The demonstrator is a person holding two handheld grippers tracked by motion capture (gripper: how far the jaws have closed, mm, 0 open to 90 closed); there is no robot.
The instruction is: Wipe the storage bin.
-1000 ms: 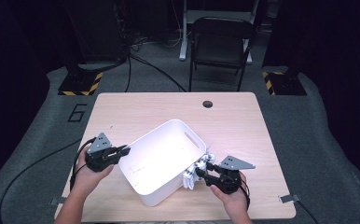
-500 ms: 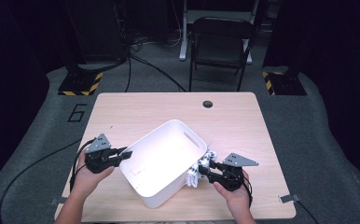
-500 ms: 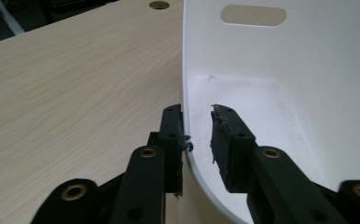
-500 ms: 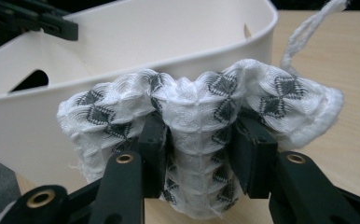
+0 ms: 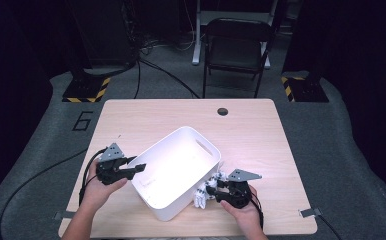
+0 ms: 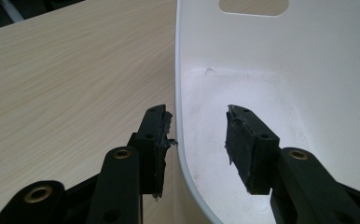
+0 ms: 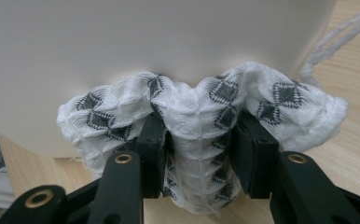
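Observation:
A white plastic bin (image 5: 177, 170) stands askew in the middle of the wooden table (image 5: 251, 130). My left gripper (image 5: 135, 169) is at its left rim. In the left gripper view the bin's wall (image 6: 187, 70) runs up between the two pads (image 6: 239, 140); the jaws have just been opening and do not press on it. A white cloth with dark diamond patterns (image 5: 202, 192) lies bunched against the bin's near right side. My right gripper (image 5: 212, 190) is shut on a fold of this cloth (image 7: 194, 100), close to the bin's outer wall (image 7: 145, 37).
A black folding chair (image 5: 238, 47) stands beyond the table's far edge, and a round cable hole (image 5: 223, 111) sits near that edge. Black cables trail off the table's left side. Bare wood lies behind and to the right of the bin.
The left jaws have opened off the bin's rim, which still stands between them. The right gripper has sunk slightly toward the table with the cloth in it.

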